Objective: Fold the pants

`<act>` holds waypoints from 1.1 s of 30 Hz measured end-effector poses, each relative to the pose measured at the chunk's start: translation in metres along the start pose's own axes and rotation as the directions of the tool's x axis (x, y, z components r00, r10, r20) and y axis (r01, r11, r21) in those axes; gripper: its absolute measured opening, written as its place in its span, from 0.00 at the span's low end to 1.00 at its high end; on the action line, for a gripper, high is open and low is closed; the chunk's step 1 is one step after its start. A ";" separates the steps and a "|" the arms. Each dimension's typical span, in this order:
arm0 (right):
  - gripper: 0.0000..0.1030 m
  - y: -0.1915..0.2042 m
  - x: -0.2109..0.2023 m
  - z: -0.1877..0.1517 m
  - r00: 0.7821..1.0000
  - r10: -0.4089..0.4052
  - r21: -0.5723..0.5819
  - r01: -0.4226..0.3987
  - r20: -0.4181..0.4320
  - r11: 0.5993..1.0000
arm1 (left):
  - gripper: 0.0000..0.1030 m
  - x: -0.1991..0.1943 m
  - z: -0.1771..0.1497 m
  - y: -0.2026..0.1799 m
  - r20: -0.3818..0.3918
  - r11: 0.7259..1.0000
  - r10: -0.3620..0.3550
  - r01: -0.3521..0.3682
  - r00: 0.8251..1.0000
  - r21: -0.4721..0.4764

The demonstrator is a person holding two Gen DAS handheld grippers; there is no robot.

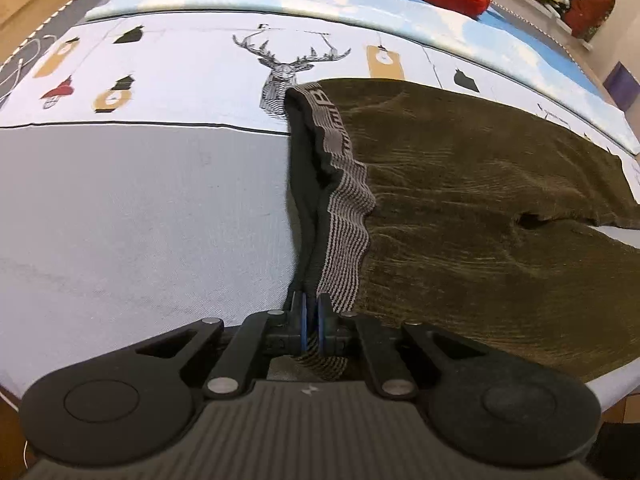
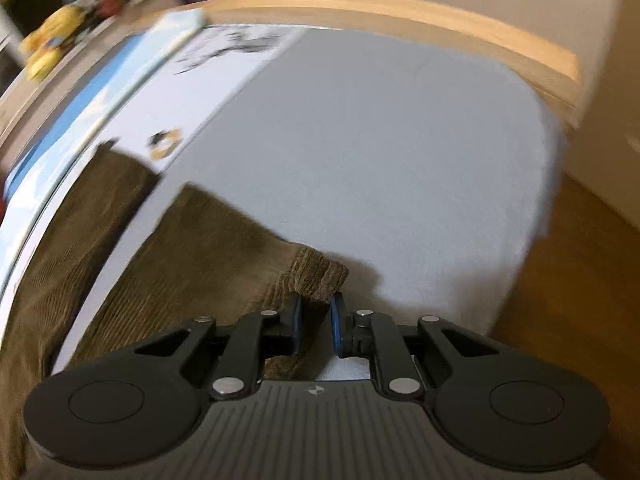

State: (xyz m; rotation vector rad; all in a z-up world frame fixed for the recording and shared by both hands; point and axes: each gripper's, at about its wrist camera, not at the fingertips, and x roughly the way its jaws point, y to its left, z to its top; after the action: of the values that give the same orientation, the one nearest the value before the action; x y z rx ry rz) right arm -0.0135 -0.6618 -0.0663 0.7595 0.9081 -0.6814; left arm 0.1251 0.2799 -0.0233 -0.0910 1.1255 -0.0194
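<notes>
Left hand-held gripper (image 1: 311,322) is pinched tight on the striped waistband (image 1: 346,216) at its near end; olive corduroy pants (image 1: 480,200) lie flat on the bed (image 1: 140,208), long axis running off to its right. Right hand-held gripper (image 2: 316,320) has its fingers narrowly apart around a leg cuff (image 2: 320,276), grip unconfirmed. One at each end, so the fold likely runs cuff toward waistband.
</notes>
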 end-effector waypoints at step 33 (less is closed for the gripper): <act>0.33 0.068 0.037 -0.033 0.979 -0.149 -0.486 0.064 -0.138 0.872 | 0.29 0.069 -0.034 -0.107 -0.247 0.863 0.085 0.053 0.965 0.503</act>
State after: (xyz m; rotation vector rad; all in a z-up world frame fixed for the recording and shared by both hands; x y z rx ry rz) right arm 0.0427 -0.6046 -0.0923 0.3242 1.2270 -0.4586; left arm 0.1271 0.1665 -0.0913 0.4056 1.3531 -0.3213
